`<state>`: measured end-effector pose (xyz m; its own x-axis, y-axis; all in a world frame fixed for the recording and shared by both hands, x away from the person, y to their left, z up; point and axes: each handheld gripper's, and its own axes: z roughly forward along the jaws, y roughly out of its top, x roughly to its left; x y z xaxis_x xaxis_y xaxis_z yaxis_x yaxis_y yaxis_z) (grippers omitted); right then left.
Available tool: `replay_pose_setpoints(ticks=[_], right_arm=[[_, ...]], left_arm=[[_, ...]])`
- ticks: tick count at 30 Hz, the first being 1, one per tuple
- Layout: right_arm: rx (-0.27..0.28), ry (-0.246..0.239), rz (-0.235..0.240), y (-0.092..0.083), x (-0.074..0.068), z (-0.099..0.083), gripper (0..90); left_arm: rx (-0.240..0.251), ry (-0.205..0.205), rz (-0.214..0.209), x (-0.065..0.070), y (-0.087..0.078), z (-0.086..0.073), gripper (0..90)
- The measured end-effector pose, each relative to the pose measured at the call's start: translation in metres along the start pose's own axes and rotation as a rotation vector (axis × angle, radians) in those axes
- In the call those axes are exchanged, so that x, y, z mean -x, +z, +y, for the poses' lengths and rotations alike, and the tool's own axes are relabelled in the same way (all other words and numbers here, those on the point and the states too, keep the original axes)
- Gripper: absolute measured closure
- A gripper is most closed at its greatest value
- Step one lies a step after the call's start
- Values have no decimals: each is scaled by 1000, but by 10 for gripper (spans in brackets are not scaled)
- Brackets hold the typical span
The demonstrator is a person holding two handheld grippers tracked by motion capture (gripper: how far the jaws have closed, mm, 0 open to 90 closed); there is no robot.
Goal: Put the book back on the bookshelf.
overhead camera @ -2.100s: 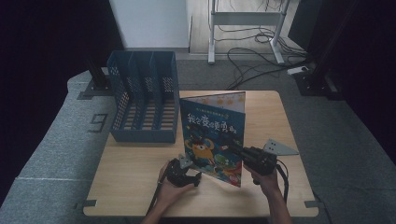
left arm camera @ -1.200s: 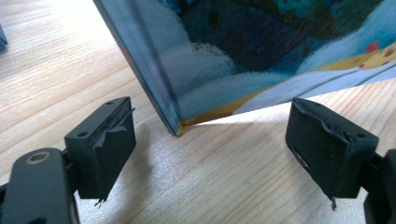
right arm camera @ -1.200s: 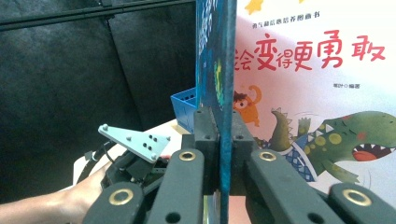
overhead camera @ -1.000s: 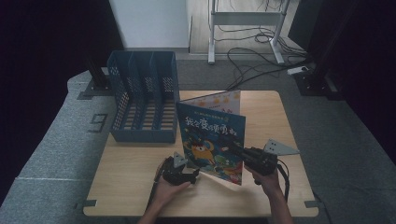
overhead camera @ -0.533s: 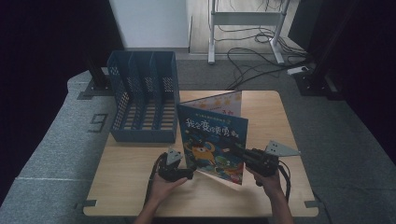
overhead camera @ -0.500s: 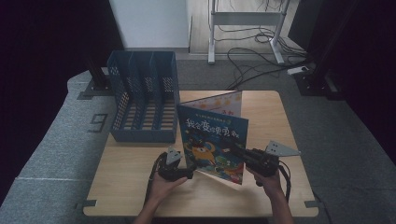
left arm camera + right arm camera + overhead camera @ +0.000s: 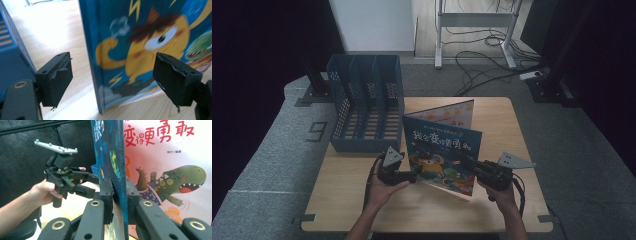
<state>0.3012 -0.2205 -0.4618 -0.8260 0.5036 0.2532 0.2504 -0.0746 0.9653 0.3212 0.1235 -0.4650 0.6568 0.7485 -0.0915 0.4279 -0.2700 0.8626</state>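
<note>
Right gripper view: right gripper (image 7: 119, 195) clamped on picture book (image 7: 111, 157) edge.
Left gripper view: left gripper (image 7: 112, 82) fingers (image 7: 56, 77) apart, book spine between, untouched.
High view: file rack (image 7: 364, 107) at 10 o'clock.

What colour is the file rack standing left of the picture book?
The file rack is blue, with perforated walls; the high view shows it best.

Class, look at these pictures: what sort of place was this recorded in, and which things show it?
Probably a lab or recording workspace, not a home: a lone wooden table on grey carpet, dark curtains around it, loose cables trailing across the floor, and a metal stand behind.
</note>
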Motion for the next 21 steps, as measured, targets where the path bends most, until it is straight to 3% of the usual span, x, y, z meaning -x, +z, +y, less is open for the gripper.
replay_pose_setpoints(ticks=[4,21], right_arm=[[-5,0,-7,-1,1,-1,781],[-5,11,-29,-3,7,-4,735]], left_arm=[[21,15,-24,-1,-2,11,172],[68,39,-25,-2,-6,28,217]])
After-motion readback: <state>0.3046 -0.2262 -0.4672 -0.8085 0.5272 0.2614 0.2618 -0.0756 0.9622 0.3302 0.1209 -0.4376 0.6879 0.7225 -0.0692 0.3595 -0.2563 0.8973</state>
